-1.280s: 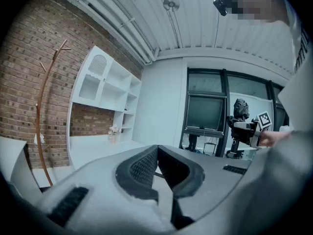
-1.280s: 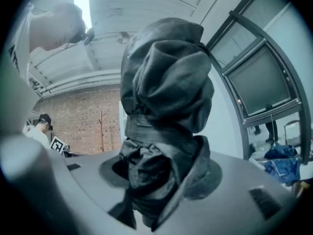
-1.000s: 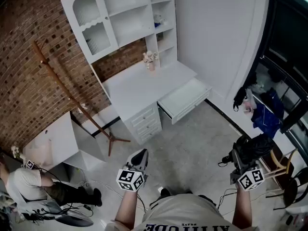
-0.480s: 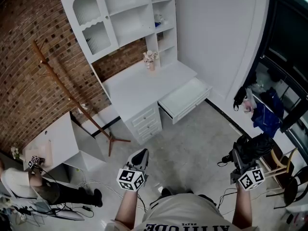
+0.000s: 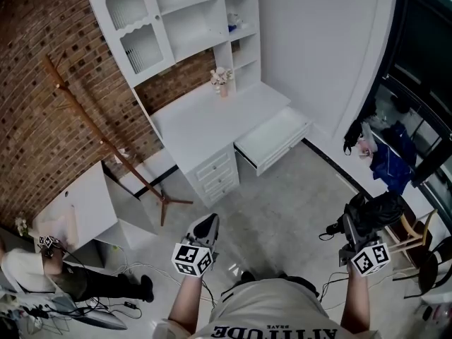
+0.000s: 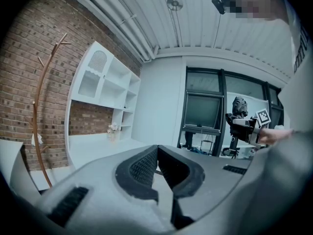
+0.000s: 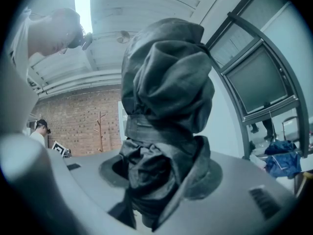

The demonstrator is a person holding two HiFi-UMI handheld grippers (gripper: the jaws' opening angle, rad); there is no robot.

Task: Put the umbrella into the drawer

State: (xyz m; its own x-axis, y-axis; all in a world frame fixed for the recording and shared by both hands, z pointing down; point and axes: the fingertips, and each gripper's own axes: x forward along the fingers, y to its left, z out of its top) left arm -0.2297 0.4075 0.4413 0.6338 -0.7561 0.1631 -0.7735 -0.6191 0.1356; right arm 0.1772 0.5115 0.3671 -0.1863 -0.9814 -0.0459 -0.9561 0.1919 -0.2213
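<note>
A folded black umbrella [image 5: 378,210] stands bunched between the jaws of my right gripper [image 5: 353,223], which is shut on it at the lower right of the head view. In the right gripper view the umbrella [image 7: 166,97] fills the middle and hides the fingertips of that gripper [image 7: 161,180]. The white drawer [image 5: 272,138] stands pulled out from the desk [image 5: 205,122], well ahead of both hands. My left gripper [image 5: 205,227] hangs at the lower middle. In its own view the left gripper [image 6: 157,147] is shut with nothing in it.
White shelves [image 5: 183,20] rise above the desk, which carries a small vase [image 5: 223,83]. A wooden coat rack [image 5: 106,140] leans by the brick wall. A person [image 5: 32,274] crouches at lower left among cables. Bags and a chair [image 5: 395,161] crowd the right side.
Both grippers have drifted a little across the floor towards the desk, and the umbrella has stayed in the right one. The person at lower left has shifted further left.
</note>
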